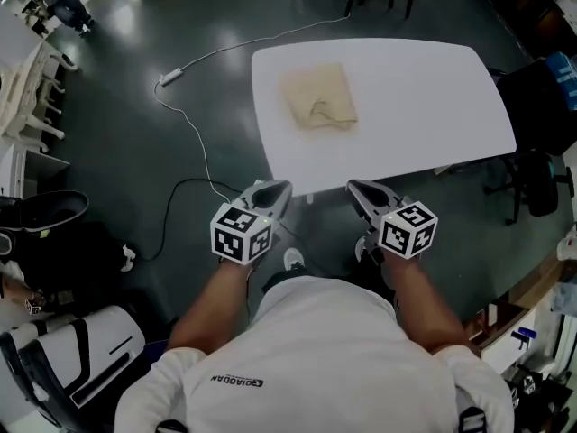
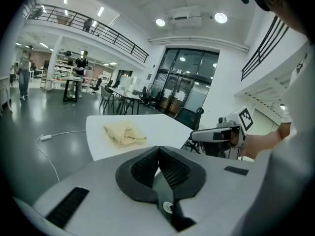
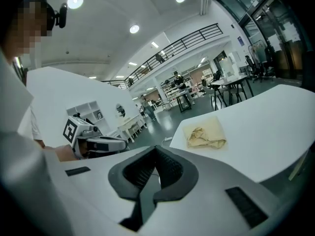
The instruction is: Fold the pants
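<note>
Dark glossy floor [image 1: 135,152] fills most of the head view. A white surface [image 1: 424,106] sits in the upper middle, and its legs are mostly hidden under the top. The pants [image 1: 319,97] lie on the left part of that surface, toward the far edge. They are tan and folded to a rough square, with a crumpled, puckered bit along the near edge. Waistband and legs can't be told apart in any view.

A white cable [image 1: 194,133] snakes over the floor left of the surface. Its far end runs off the top of the frame, and its near end is lost behind the left gripper.

The left gripper [image 1: 270,192] is at lower centre-left and the right gripper [image 1: 365,192] at lower centre-right. Both are short of the near edge of the surface, well apart from the pants, and touching nothing. Left gripper view: jaws closed, ribbed pads meeting at the tip, nothing between them. Right gripper view: same, jaws together and empty. Each gripper view shows the other gripper off to the side, with the pants small and far off on the surface.

The hands are hidden behind the marker cubes, so only the forearms show. A white shirt [image 1: 315,359] covers the bottom centre of the frame. One shoe [image 1: 294,258] peeks out between the grippers, partly cut by the shirt.

A dark chair [image 1: 541,179] at the right edge is partly under the surface, and its shape is hard to read. Black and white gear at lower left is cut off by the frame, so I can't tell what it is. The corners are dark from the lens.
</note>
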`<state>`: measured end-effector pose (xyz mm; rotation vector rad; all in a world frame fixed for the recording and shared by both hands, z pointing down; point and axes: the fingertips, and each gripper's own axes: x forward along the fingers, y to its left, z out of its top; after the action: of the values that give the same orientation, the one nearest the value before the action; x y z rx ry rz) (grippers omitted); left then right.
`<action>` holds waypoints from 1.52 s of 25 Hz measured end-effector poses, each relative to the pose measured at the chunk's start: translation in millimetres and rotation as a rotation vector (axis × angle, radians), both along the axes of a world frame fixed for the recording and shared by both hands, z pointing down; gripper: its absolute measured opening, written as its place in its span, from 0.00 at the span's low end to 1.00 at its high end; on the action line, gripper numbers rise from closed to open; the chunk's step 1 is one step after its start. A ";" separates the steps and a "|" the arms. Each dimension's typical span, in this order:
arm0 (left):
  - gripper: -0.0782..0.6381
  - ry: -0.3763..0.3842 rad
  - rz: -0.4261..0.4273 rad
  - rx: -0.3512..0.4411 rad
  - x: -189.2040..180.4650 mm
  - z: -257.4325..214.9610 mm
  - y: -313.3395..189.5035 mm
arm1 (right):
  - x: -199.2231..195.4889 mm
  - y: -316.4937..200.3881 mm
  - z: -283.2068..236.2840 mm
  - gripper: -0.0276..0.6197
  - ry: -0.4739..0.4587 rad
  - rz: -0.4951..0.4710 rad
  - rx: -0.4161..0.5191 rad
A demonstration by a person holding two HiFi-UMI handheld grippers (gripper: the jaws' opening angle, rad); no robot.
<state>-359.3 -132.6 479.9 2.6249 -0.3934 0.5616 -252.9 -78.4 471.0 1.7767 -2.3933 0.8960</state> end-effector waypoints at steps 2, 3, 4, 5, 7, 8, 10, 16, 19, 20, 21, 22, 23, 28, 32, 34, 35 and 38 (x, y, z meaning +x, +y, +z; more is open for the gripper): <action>0.15 -0.011 0.044 -0.003 5.4 4.5 8.7 | 4.4 5.2 -6.1 0.07 -0.009 0.036 0.020; 0.15 -0.017 0.060 -0.003 8.7 7.2 12.2 | 8.0 8.7 -8.0 0.07 -0.015 0.053 0.028; 0.15 -0.021 0.068 -0.004 12.7 9.5 15.1 | 13.1 13.0 -8.1 0.07 -0.023 0.071 0.032; 0.15 -0.021 0.073 -0.008 16.9 11.1 18.3 | 19.2 18.1 -6.8 0.07 -0.031 0.088 0.030; 0.15 -0.018 0.080 -0.009 23.6 11.7 27.6 | 29.7 30.1 -2.0 0.07 -0.038 0.114 0.019; 0.15 -0.019 0.084 0.001 25.4 11.2 32.4 | 33.0 35.4 -0.2 0.07 -0.037 0.117 0.015; 0.15 -0.026 0.081 0.028 28.0 10.2 38.2 | 36.8 41.7 0.4 0.07 -0.029 0.101 0.015; 0.15 -0.001 -0.034 0.042 38.4 4.9 41.0 | 46.1 37.5 -17.2 0.07 -0.025 -0.009 0.049; 0.15 0.015 -0.072 0.048 45.0 -2.2 51.8 | 45.1 40.4 -29.4 0.07 0.010 -0.059 0.081; 0.15 0.018 -0.077 0.053 47.5 -4.4 54.9 | 44.7 41.0 -31.4 0.07 0.027 -0.073 0.089; 0.15 0.019 -0.082 0.057 50.1 -6.0 57.0 | 44.7 41.3 -31.8 0.07 0.044 -0.085 0.095; 0.15 0.020 -0.085 0.059 52.2 -6.9 58.5 | 45.2 41.6 -30.4 0.07 0.058 -0.095 0.095; 0.15 0.019 -0.090 0.060 53.4 -7.3 59.8 | 45.7 42.2 -27.5 0.07 0.064 -0.103 0.091; 0.15 0.002 -0.105 0.067 47.2 -8.2 61.7 | 43.9 48.2 -11.7 0.07 0.056 -0.112 0.058; 0.15 -0.013 -0.100 0.076 40.6 -8.6 54.3 | 37.4 44.2 -7.8 0.07 0.060 -0.096 0.061; 0.15 -0.018 -0.087 0.082 39.1 -9.0 53.4 | 33.4 43.7 -5.0 0.07 0.064 -0.086 0.059; 0.15 -0.020 -0.079 0.084 38.3 -9.3 53.1 | 31.4 43.6 -4.0 0.07 0.063 -0.081 0.058; 0.15 -0.027 -0.063 0.088 36.9 -10.4 50.0 | 29.8 41.8 -3.6 0.07 0.061 -0.062 0.057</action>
<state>-322.4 -82.5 469.5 2.6808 -0.5184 0.5713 -223.2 -36.6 467.4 1.7119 -2.4444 0.7627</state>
